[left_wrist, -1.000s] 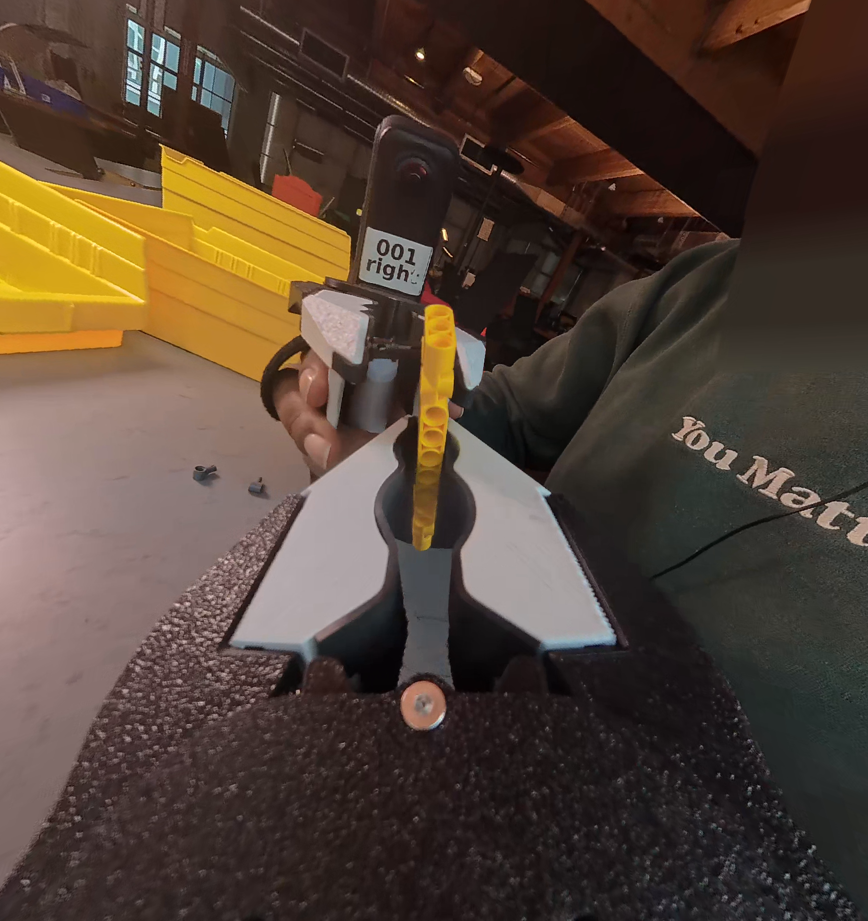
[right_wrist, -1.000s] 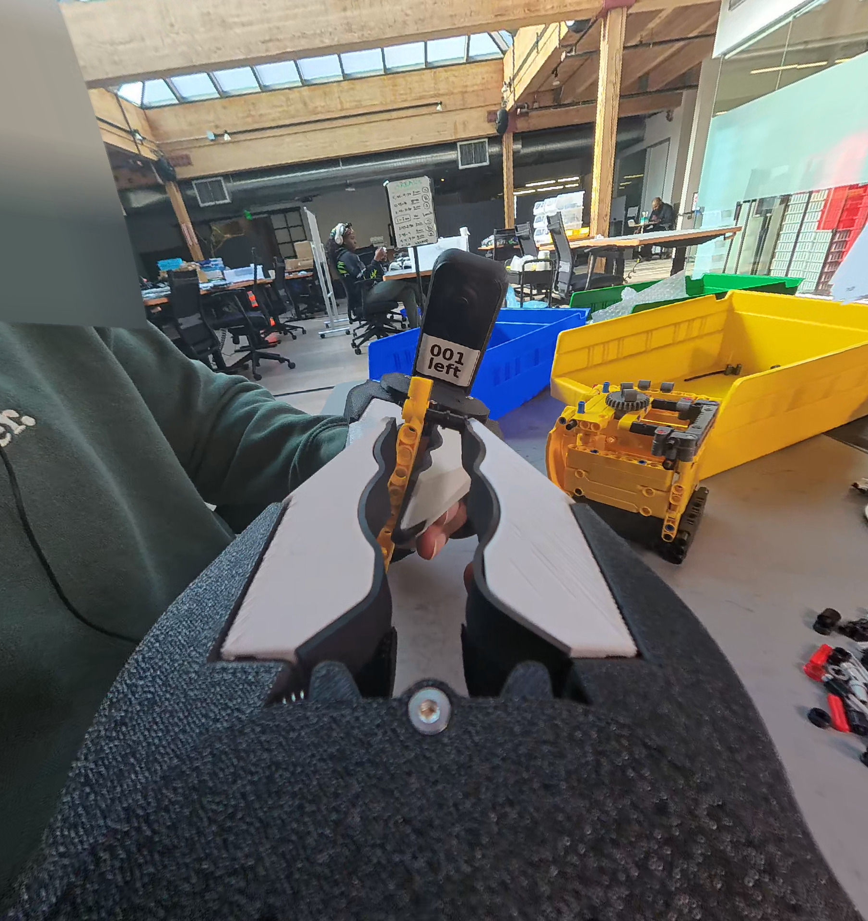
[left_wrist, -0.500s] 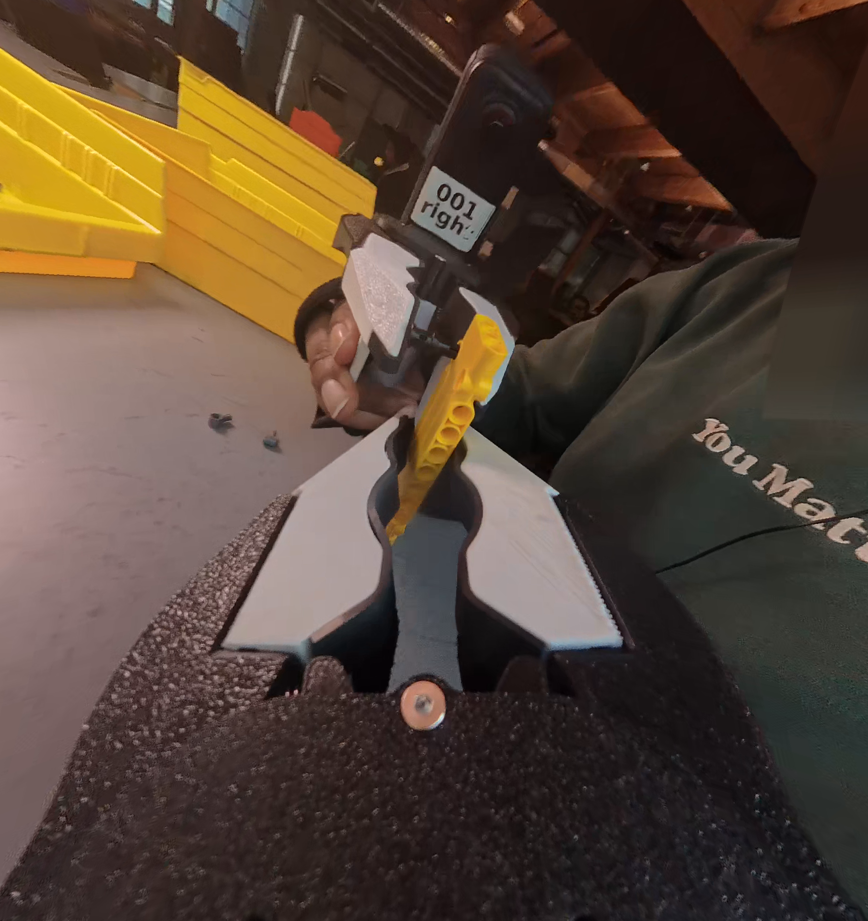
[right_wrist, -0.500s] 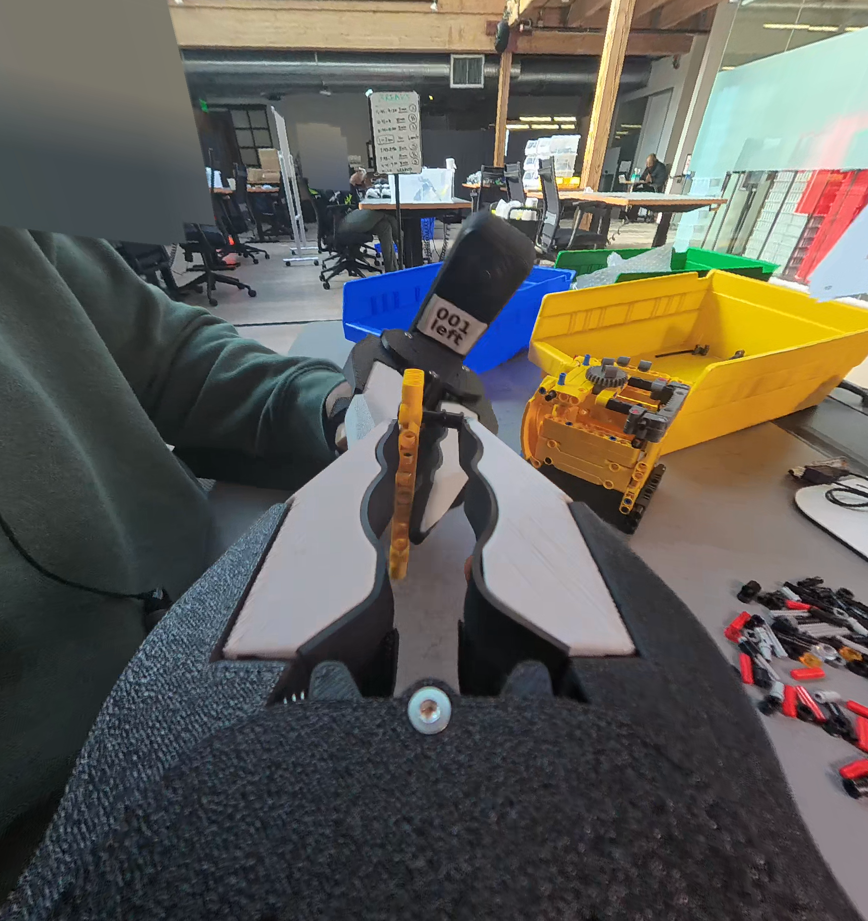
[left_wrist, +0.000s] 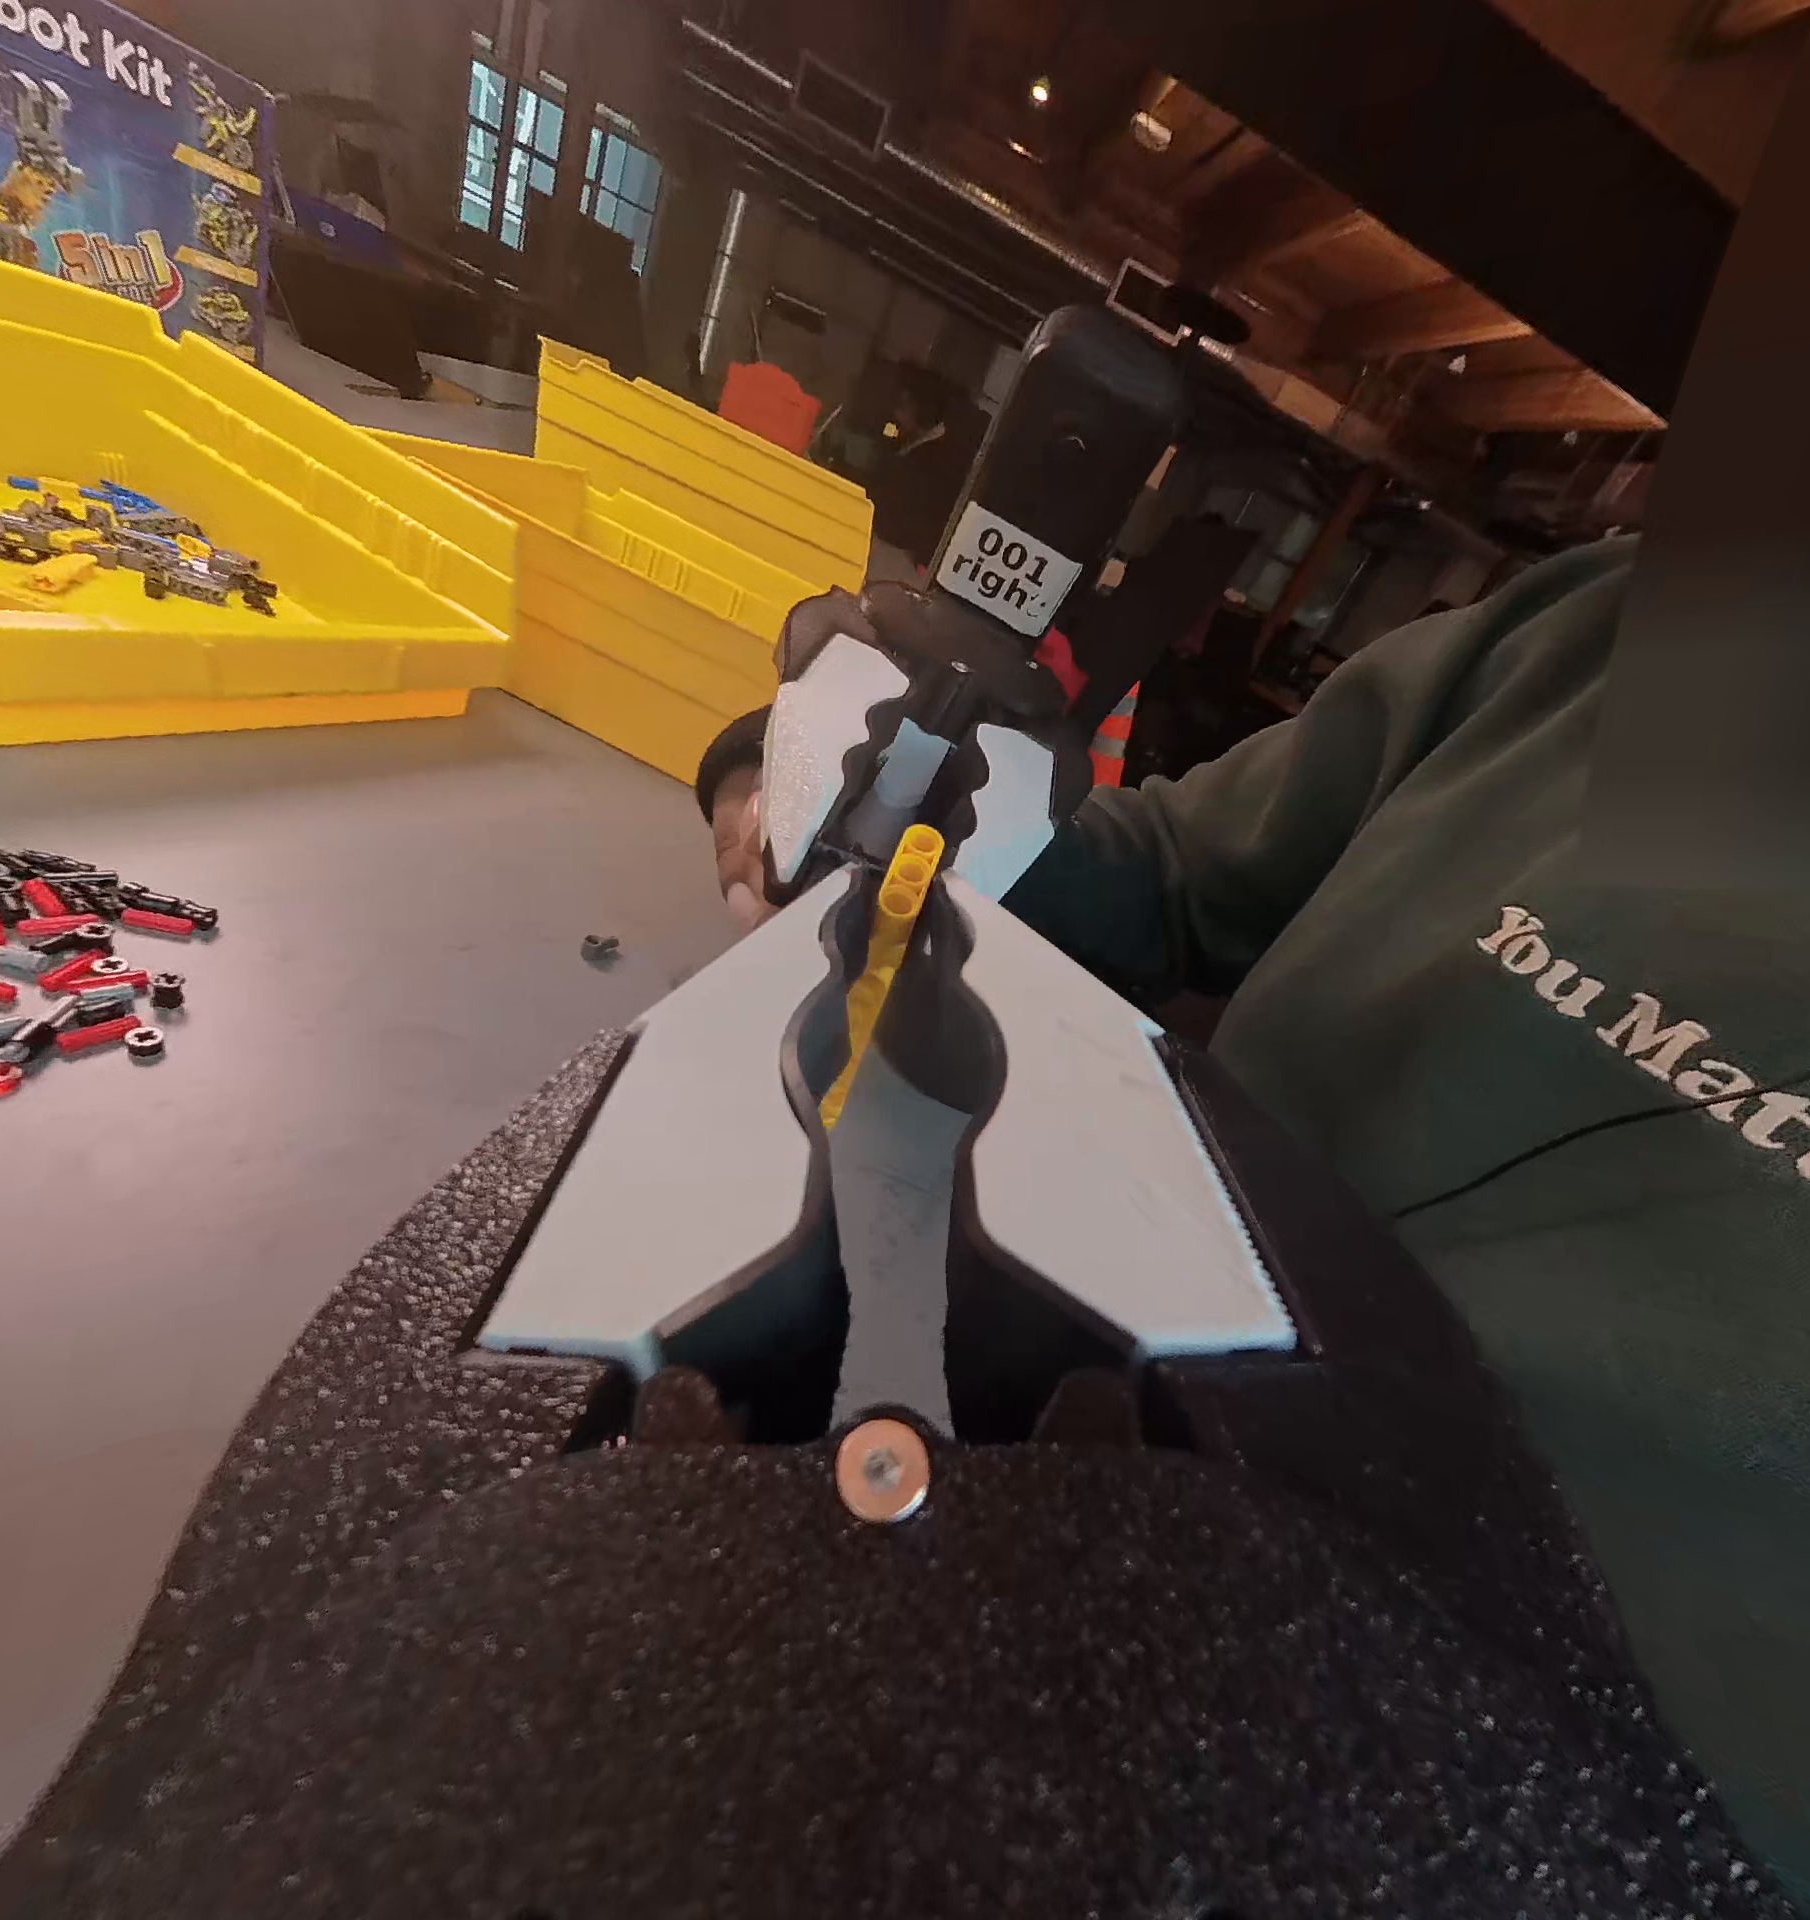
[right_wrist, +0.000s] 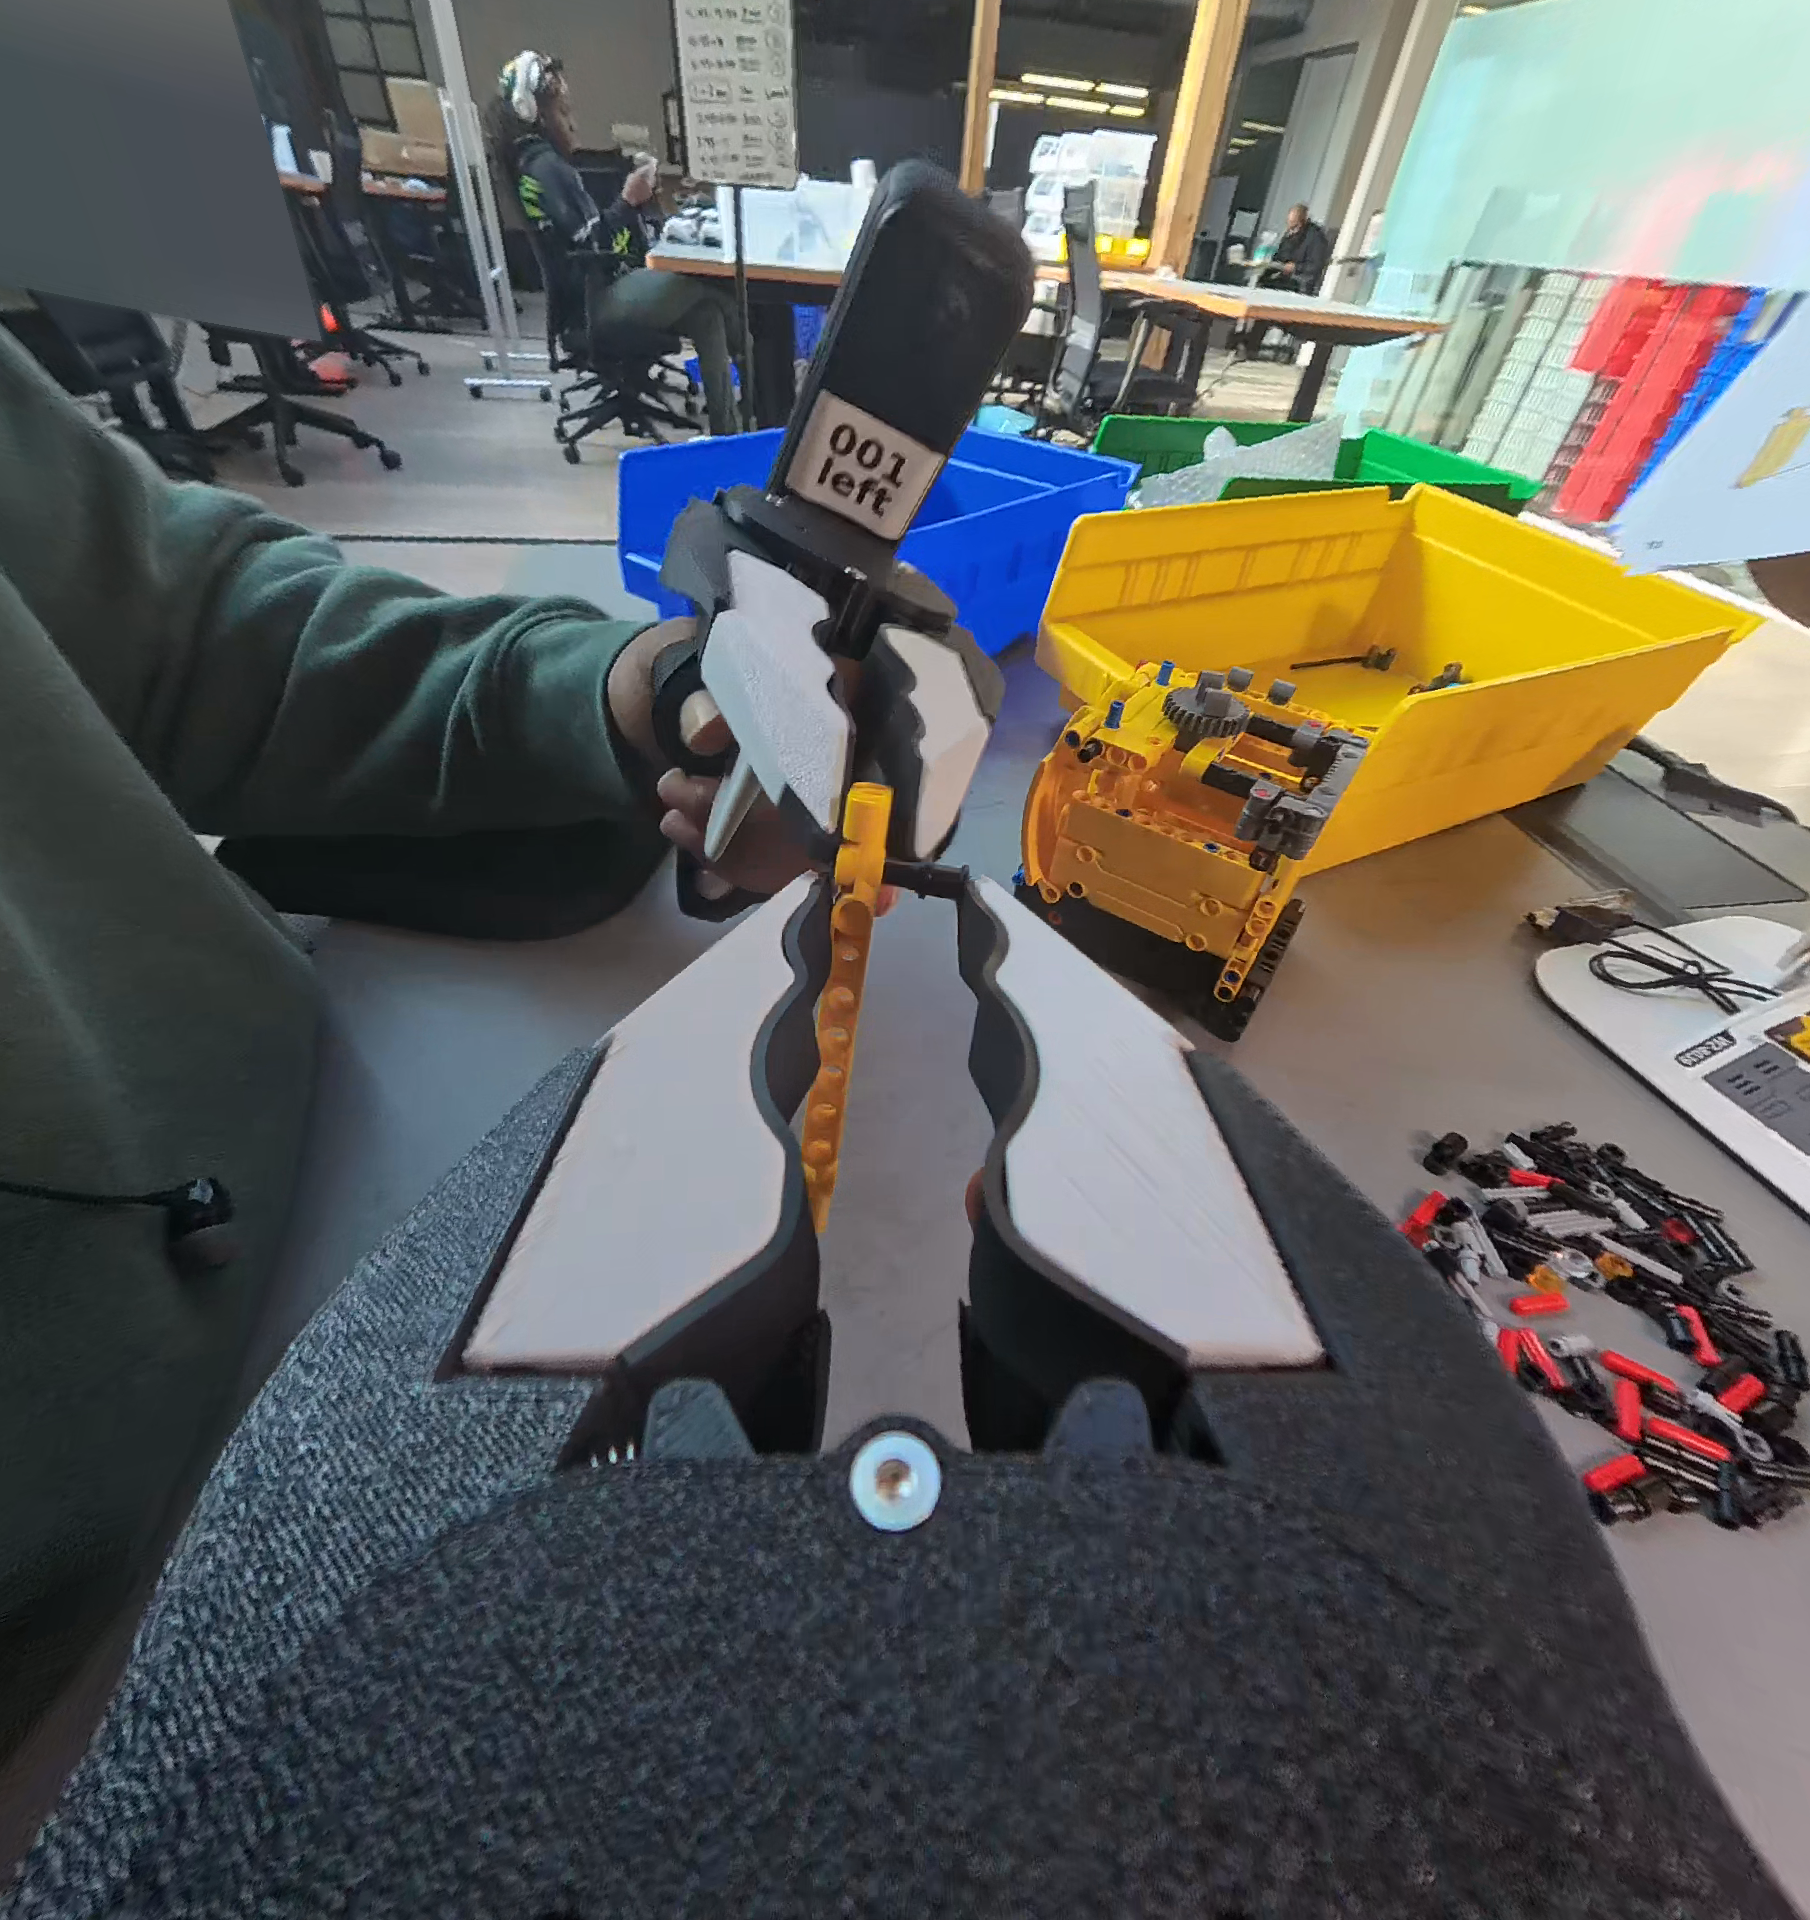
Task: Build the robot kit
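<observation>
Gripping the long yellow plastic beam with its row of round holes point(right_wrist: 841, 1023) by its far end, my left gripper point(left_wrist: 896, 885) is clenched on it, holding it upright above the grey table point(right_wrist: 1400, 1091). My right gripper point(right_wrist: 896, 896) faces it with its fingers spread. The beam lies along the inner face of one finger, and a short black pin point(right_wrist: 927, 873) juts from the beam towards the other fingertip. Whether that tip presses on the pin, I cannot tell. Just beyond stands a yellow brick-built tracked vehicle point(right_wrist: 1171, 831) in front of a yellow plastic bin point(right_wrist: 1400, 582). A heap of small red, black and grey pieces point(right_wrist: 1628, 1330) lies to the side.
</observation>
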`<state>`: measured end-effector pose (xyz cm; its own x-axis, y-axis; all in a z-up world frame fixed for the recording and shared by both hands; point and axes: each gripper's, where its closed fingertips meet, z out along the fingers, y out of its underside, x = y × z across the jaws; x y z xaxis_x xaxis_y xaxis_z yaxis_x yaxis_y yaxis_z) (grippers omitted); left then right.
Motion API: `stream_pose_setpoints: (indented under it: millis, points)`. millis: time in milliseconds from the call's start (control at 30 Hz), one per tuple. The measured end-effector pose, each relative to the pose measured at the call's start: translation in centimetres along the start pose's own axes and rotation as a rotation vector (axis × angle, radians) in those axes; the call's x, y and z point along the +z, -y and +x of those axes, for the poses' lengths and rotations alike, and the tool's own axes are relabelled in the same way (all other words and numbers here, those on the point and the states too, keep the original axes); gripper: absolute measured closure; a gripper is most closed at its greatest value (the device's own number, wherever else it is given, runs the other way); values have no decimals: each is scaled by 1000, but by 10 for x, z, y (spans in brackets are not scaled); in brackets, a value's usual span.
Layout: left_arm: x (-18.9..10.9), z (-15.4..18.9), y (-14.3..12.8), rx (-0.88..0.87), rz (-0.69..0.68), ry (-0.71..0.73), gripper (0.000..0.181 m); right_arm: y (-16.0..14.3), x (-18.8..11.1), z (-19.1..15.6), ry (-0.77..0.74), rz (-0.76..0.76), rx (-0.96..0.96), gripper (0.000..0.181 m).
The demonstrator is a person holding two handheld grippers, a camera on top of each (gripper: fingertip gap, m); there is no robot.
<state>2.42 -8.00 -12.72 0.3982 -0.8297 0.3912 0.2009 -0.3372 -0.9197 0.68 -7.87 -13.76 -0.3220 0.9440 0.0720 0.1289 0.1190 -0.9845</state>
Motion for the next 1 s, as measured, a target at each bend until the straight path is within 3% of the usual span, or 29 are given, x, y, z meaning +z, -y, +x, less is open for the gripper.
stream_pose_setpoints:
  millis: [233,433,633,1000]
  points:
    - [3,6,10,-119,111,-89,173,11,-6,-1,8,65,19,159]
    - [1,9,4,0,34,-64,172,4,-2,-5,73,37,114,159]
    - [0,8,5,-50,45,-69,174,2,-1,-5,88,42,157,158]
    - [1,14,21,-169,196,-137,175,22,-5,-9,-12,109,-5,166]
